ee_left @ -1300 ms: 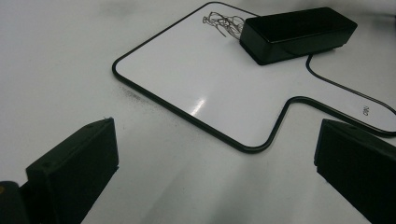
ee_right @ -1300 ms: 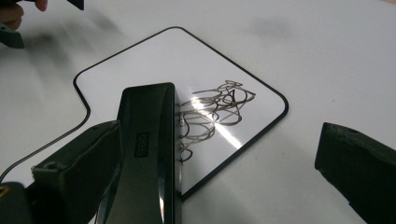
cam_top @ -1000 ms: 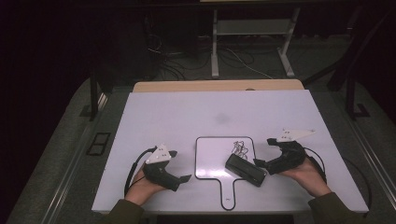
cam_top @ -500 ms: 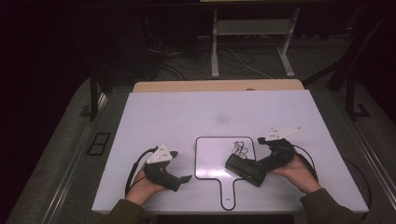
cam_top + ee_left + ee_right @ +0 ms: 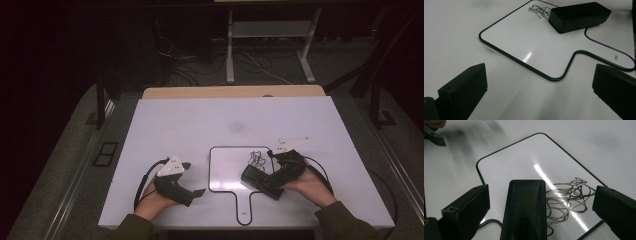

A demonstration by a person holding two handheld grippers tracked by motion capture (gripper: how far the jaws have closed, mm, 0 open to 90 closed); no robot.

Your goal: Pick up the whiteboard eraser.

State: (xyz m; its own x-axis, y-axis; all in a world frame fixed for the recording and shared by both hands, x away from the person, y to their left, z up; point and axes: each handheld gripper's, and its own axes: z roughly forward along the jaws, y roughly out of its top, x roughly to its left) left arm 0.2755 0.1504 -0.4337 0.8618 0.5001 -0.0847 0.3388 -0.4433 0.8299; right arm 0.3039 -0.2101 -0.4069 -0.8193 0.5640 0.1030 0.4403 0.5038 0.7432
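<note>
The black eraser [image 5: 525, 207] lies on the small paddle-shaped whiteboard [image 5: 225, 167], toward its 4 o'clock corner in the high view, with the grey marker scribble [image 5: 567, 195] just beside it at about 1 o'clock. I judge it a light, rigid plastic block, long and flat with rounded corners and a smooth, faintly glossy top (likely felt underneath, though I cannot see that), so it should slide easily on the slick board rather than tip. The best hold looks to be across its two long sides near the middle, since the top is too smooth to press on alone. My right tongs [image 5: 541, 220] stand wide, one jaw on each side of the eraser without touching it. The whiteboard is thin, glossy and black-rimmed, its handle pointing to 6 o'clock, and may skate on the matte white desk [image 5: 175, 125] if I push hard. My left tongs [image 5: 192, 192] rest at 8 o'clock, jaws wide and empty.
</note>
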